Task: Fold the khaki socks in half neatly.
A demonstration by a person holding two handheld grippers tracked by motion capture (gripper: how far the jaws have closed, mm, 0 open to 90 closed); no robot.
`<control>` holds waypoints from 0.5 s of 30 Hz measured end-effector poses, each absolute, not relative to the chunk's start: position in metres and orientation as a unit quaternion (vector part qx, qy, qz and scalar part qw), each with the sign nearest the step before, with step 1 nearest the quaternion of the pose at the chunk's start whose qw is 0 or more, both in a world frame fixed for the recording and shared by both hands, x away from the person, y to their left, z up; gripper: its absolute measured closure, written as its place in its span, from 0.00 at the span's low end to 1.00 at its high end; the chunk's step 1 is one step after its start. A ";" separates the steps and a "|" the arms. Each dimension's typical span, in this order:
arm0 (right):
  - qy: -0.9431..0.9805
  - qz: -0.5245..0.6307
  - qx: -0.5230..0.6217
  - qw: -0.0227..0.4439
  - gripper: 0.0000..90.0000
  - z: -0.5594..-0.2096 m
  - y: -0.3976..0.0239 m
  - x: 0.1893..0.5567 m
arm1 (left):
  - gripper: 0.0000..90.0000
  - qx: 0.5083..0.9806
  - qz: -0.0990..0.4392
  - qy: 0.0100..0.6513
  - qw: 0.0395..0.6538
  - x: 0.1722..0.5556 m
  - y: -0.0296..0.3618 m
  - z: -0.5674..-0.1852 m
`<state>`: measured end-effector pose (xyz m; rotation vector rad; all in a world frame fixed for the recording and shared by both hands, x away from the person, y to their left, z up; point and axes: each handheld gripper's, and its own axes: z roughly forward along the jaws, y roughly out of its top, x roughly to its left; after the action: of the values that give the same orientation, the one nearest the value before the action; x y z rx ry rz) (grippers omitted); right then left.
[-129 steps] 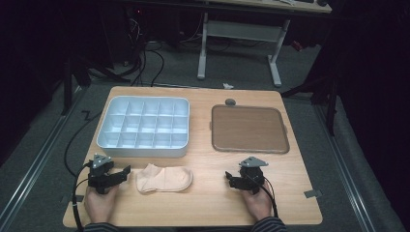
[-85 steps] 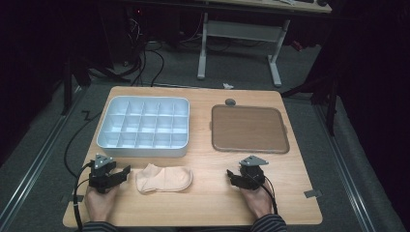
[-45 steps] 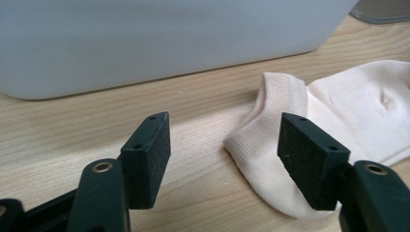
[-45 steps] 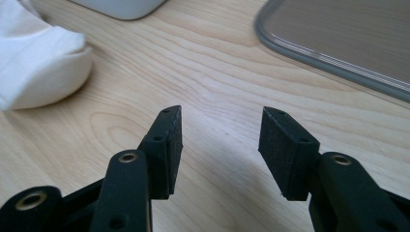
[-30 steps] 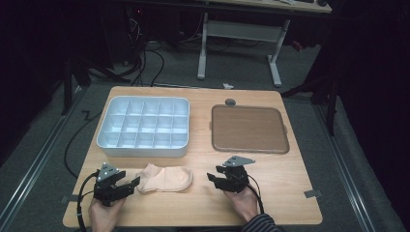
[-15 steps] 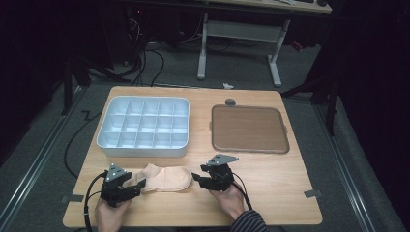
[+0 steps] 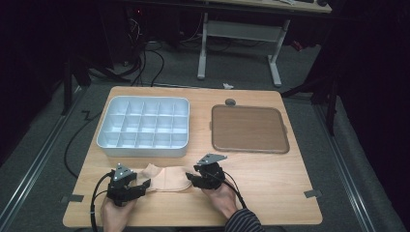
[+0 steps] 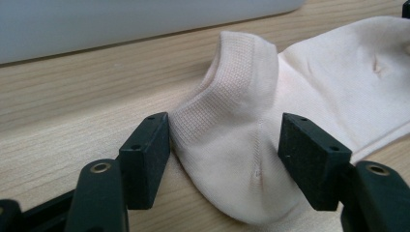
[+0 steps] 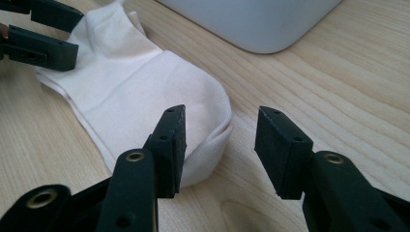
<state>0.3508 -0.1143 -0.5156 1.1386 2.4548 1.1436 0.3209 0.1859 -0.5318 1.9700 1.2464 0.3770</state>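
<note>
The left gripper (image 8: 222,162) has its jaws spread wide on either side of the heel end of a pale peach sock (image 8: 270,121); one jaw sits just beside the ribbed cuff, the other stands a little off the fabric, so nothing is clamped. In the high view this left gripper (image 7: 141,187) lies at the sock's (image 7: 167,177) left end, low on the wooden tabletop (image 7: 270,193), held by the person's left hand (image 7: 116,212).

The right gripper (image 9: 220,145) is also parted: one jaw rests over the rounded toe end of the sock (image 9: 140,92), the other hangs above bare wood just beside it. Seen from above, the right gripper (image 7: 191,178) meets the sock's right end, with the right hand (image 7: 222,198) behind it.

The sock lies flat between the two grippers, near the front edge, just in front of a white compartment tray (image 7: 145,126). A brown square mat (image 7: 249,128) sits to the tray's right, well apart from the sock.
</note>
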 end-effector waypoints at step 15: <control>0.848 0.368 0.367 0.107 0.81 -0.528 -0.105 0.348 | 0.67 0.791 0.164 0.464 0.364 0.318 0.175 -0.530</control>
<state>0.3482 -0.1053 -0.5277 1.0791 2.4951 1.0844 0.3177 0.1748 -0.5300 2.0339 1.1949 0.4212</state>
